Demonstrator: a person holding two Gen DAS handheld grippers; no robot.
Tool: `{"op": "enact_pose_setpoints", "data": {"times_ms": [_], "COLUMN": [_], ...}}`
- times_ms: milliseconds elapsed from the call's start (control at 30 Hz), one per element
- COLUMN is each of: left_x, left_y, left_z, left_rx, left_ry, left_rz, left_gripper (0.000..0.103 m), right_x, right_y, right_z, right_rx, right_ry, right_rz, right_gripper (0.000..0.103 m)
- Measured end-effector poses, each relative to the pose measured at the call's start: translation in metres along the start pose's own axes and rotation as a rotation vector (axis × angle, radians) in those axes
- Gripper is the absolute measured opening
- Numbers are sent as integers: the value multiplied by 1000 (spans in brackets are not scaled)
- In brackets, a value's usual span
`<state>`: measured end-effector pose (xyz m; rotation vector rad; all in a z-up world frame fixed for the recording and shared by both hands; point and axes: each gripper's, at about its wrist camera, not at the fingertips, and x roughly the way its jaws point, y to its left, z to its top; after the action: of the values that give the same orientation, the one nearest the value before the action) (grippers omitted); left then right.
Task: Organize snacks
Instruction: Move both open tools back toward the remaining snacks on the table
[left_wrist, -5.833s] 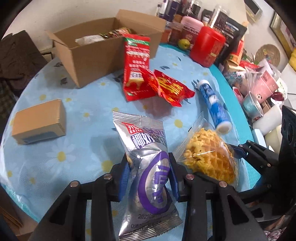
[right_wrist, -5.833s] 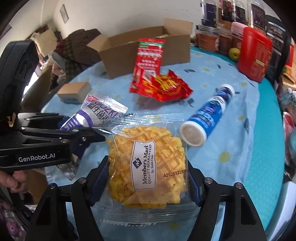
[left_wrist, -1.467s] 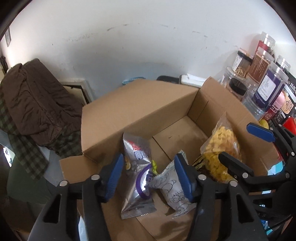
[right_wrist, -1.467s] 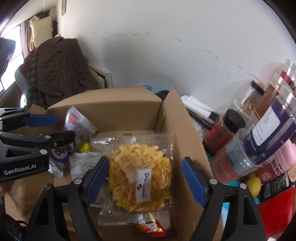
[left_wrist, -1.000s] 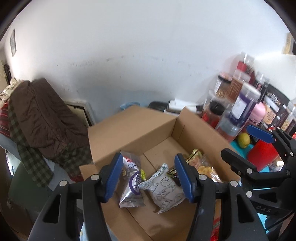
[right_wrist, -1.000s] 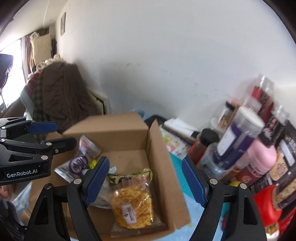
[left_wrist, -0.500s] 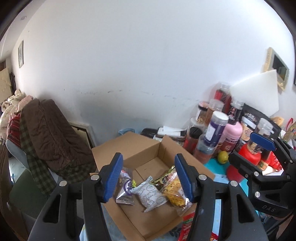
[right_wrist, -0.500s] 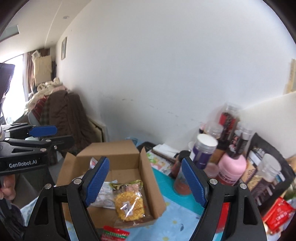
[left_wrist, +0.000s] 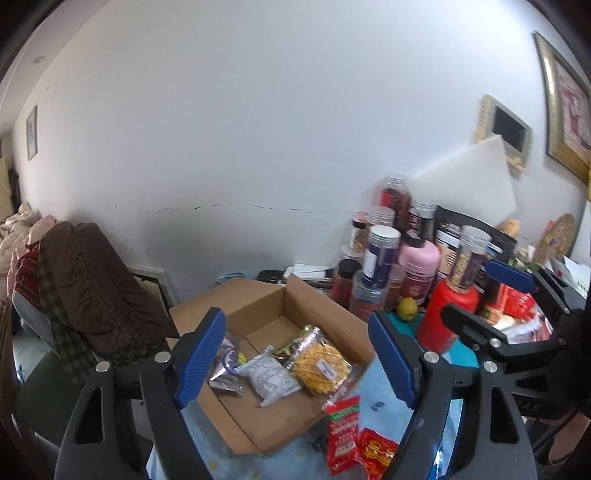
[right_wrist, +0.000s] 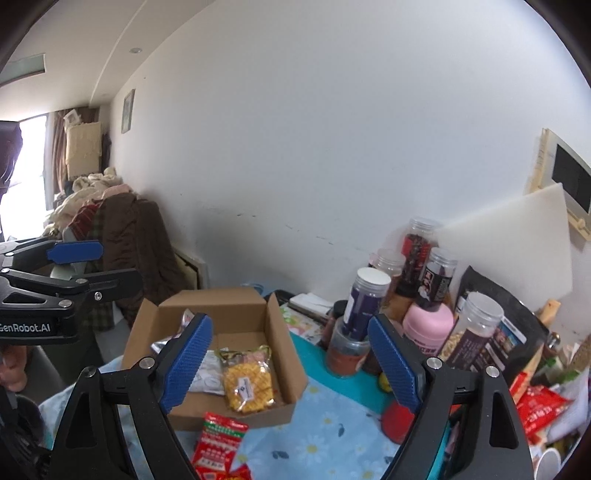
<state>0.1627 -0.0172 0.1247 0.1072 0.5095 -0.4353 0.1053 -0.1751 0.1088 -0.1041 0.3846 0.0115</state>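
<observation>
Waffle pack (left_wrist: 319, 363) in box (left_wrist: 258, 417), below both grippers' spread, empty fingers (right_wrist: 184, 360)

Lived-in home — clothes pile (right_wrist: 110, 206), framed pics (left_wrist: 565, 103), food jars (right_wrist: 369, 295) on table.

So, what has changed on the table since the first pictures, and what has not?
The left gripper let go of the silver-purple packet, and the right gripper let go of the waffle bag. Both now lie in the cardboard box, and both grippers are open and raised back. The red packets stayed on the tablecloth.
</observation>
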Motion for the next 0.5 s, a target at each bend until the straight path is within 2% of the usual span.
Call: {"op": "enact_pose_setpoints", "data": {"times_ms": [167,267,500], "left_x": [-16,-20,-25], "left_y": [-14,-20,-34], "left_z": [-18,-31,-63], "left_rx": [28,28,39], "left_ry": [-14,-1,38], "left_rz": [-23,-65,-128], "left_gripper": [80,80,80], "right_x": [-20,-30,-48], "right_y": [1,0,1], "right_z": [-18,-34,-75], "right_rx": [13,34,58], "right_ry": [2,2,61], "right_rz": [-29,-48,-59], "right_gripper": [92,93,93]}}
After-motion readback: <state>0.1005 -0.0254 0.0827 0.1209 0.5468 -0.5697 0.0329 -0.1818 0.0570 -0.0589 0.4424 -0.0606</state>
